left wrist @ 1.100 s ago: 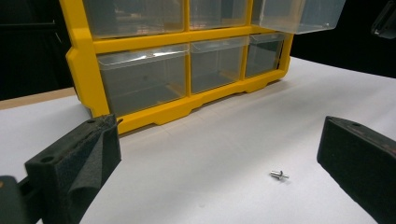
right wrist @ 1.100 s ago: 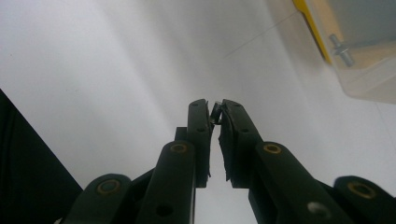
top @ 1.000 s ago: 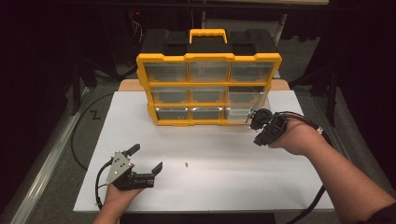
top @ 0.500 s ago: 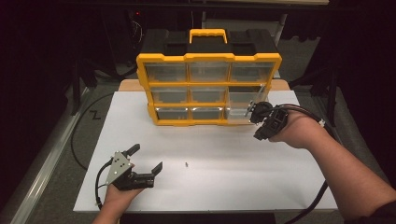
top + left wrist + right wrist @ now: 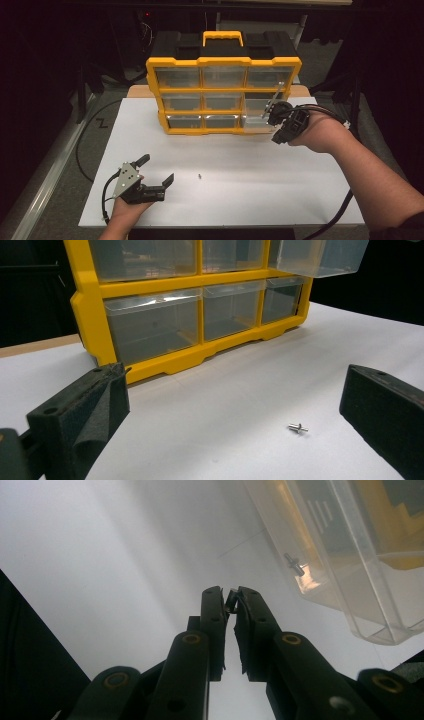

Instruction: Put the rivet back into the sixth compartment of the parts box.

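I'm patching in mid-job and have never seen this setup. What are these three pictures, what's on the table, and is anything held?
No robot here: a person holds a two-jaw gripper in each hand. The high view looks down on the table from the person's side. The other two pictures come from cameras riding on the grippers, looking along their black jaws.

On the white table stands a yellow organizer with clear drawers. Its lower right drawer is pulled out, and a small metal pin lies inside it. A loose pin lies on the table in front of the left gripper, which rests there open and holds nothing.

The right gripper is by the open drawer, its jaws shut on a tiny metal part, probably another pin, though it is too small to tell for sure.
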A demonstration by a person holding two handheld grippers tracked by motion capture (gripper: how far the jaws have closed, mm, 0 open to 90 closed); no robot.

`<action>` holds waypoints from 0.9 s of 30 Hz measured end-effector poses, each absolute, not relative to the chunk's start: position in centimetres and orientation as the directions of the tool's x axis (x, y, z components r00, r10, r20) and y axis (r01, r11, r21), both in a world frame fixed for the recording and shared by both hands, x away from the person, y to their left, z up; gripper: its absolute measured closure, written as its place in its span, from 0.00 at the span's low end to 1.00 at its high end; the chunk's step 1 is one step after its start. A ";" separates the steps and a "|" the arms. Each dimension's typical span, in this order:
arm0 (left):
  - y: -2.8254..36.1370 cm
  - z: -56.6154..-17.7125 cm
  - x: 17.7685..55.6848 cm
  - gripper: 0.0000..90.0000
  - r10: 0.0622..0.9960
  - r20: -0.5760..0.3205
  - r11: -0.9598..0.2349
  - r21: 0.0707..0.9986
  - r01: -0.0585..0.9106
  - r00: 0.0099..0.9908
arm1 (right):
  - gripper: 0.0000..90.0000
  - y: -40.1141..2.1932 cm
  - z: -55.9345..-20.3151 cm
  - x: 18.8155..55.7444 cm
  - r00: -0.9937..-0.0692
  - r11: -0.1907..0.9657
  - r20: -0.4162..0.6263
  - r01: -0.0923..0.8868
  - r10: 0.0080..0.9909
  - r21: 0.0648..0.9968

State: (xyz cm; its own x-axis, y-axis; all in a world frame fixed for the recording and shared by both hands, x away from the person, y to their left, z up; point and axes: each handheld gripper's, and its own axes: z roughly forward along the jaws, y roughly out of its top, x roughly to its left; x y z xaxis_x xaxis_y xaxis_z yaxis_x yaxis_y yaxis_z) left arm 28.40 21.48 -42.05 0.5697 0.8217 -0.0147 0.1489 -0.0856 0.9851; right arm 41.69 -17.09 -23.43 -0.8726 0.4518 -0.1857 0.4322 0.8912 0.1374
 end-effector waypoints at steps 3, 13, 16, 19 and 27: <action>21.5 -42.1 28.4 0.00 0.822 -0.015 -0.086 0.985 0.149 0.570 | 0.94 -17.1 -23.2 41.8 -0.872 0.891 -0.188 0.432 0.451 0.136; 21.5 -42.1 28.4 0.00 0.821 -0.016 -0.084 0.985 0.149 0.570 | 0.94 -17.0 -21.8 42.1 -0.871 0.891 -0.195 0.429 0.451 0.146; 21.5 -42.0 28.4 0.00 0.821 -0.016 -0.084 0.985 0.149 0.570 | 0.94 -16.9 -21.2 42.3 -0.869 0.891 -0.201 0.430 0.452 0.145; 21.6 -42.0 28.4 0.00 0.821 -0.017 -0.084 0.985 0.149 0.570 | 0.94 -16.9 -20.8 42.4 -0.869 0.892 -0.204 0.428 0.451 0.145; 21.6 -42.0 28.4 0.00 0.823 -0.018 -0.080 0.986 0.148 0.568 | 0.94 -16.8 -20.3 42.8 -0.869 0.892 -0.205 0.431 0.451 0.138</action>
